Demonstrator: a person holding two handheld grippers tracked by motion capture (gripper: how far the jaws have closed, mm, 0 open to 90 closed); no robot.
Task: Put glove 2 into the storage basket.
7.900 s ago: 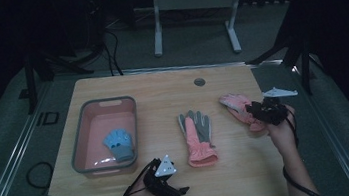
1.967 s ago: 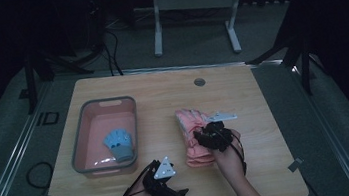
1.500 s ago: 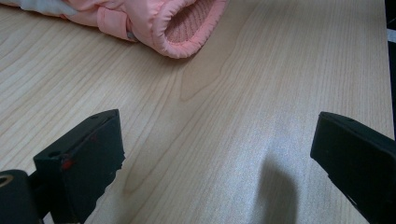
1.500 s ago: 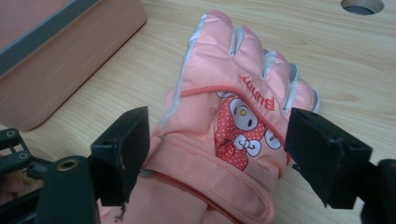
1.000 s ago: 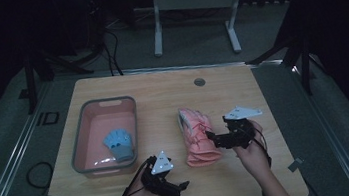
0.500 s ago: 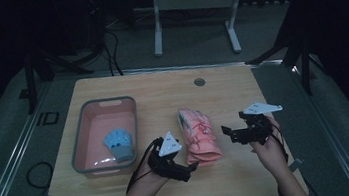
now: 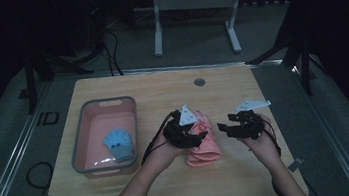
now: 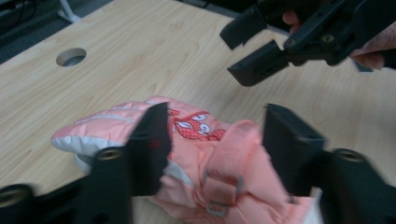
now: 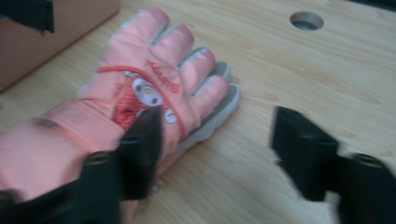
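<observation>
Two pink gloves (image 7: 202,144) lie stacked mid-table, the top one (image 9: 154,88) showing a cartoon print, with a grey edge under it. My left gripper (image 7: 182,127) hovers over their left side. Its jaws have just been closing and stand half apart, with the glove cuff (image 8: 229,158) between them and no pad clearly pressing on it (image 8: 217,144). My right gripper (image 7: 236,126) hangs just right of the gloves (image 8: 245,51). Its jaws have also just been closing and stand apart over bare wood beside the glove's fingertips (image 9: 217,149).
A pink tub (image 7: 89,161) with a grey rim stands at the left and holds a blue glove (image 7: 119,144). The tub's wall (image 9: 70,28) is just beyond the gloves. A round hole (image 7: 199,82) is in the far tabletop. Bare wood lies in front and to the right.
My left hand rose from the table's front edge and moved over to the pink gloves. My right gripper drew off the gloves to the right.
</observation>
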